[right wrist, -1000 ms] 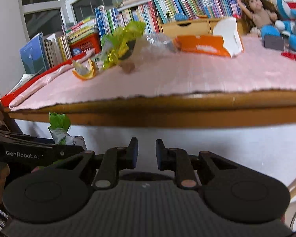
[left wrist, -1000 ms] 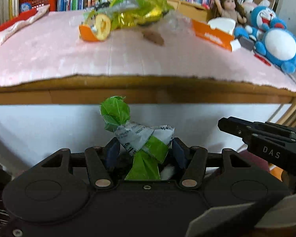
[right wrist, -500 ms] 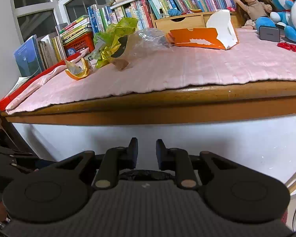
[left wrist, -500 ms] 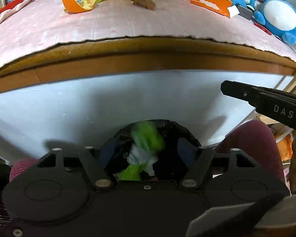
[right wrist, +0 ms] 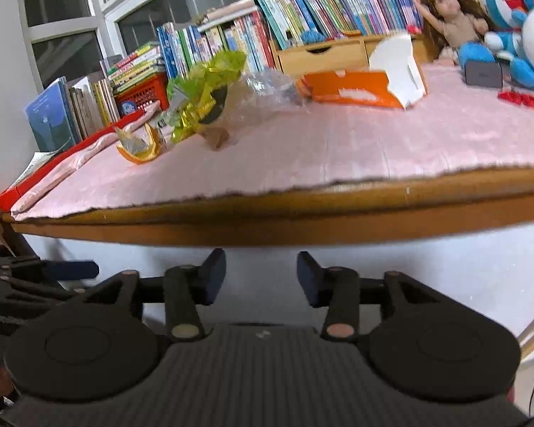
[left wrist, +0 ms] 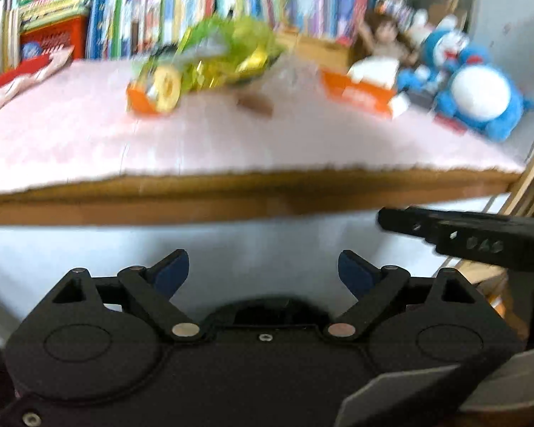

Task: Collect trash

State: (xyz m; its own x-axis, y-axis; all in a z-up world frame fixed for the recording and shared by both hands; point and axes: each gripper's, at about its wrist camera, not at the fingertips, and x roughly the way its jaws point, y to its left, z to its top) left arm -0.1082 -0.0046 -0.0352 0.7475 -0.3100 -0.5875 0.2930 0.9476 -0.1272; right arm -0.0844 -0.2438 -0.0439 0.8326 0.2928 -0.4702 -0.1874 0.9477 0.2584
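Trash lies on the pink mat (right wrist: 338,142): a yellow-green foil wrapper (left wrist: 217,57) (right wrist: 206,89), an orange scrap (left wrist: 153,92) (right wrist: 139,144), crumpled clear plastic (right wrist: 267,89), a brown bit (left wrist: 254,103) (right wrist: 217,137) and an orange box with a white flap (left wrist: 359,92) (right wrist: 356,87). Below the table's front edge, my left gripper (left wrist: 263,263) is spread wide and still opening, with nothing between its pads. To its right, my right gripper (right wrist: 261,263) is also opening and empty; it appears from the side as a black finger (left wrist: 462,242). A dark bag's rim (left wrist: 277,307) peeks just past the left gripper's body.
The wooden table edge (right wrist: 302,220) runs across just above both grippers, with a white panel (right wrist: 409,267) beneath it. Books (right wrist: 320,14), a red basket (right wrist: 142,92), a doll (right wrist: 452,17), blue plush toys (left wrist: 477,89), a dark phone (right wrist: 482,74) and red scissors (right wrist: 519,99) line the table's back and right.
The left gripper let go of the green-and-white wrapper, which dropped toward the black bag and is gone from view. It opened wide and tilted back up. The right gripper went from shut to open.
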